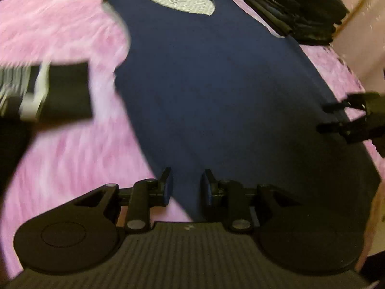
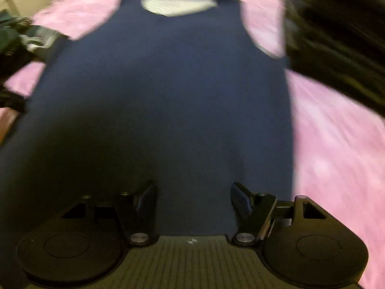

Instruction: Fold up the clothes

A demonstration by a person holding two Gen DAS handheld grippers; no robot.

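A navy sleeveless top (image 1: 216,91) with a grey inner neck panel lies flat on a pink fluffy blanket (image 1: 60,36), neck away from me. My left gripper (image 1: 186,180) is open over the top's near left hem corner, nothing between the fingers but the cloth below. My right gripper (image 2: 193,192) is open above the top (image 2: 168,96) near its hem. The right gripper also shows at the right edge of the left wrist view (image 1: 336,118), with its fingers apart.
A stack of folded dark clothes (image 1: 293,7) sits at the far right of the blanket, also dark in the right wrist view (image 2: 336,36). A black and white object (image 1: 48,91) lies blurred on the left. Pink blanket (image 2: 336,156) surrounds the top.
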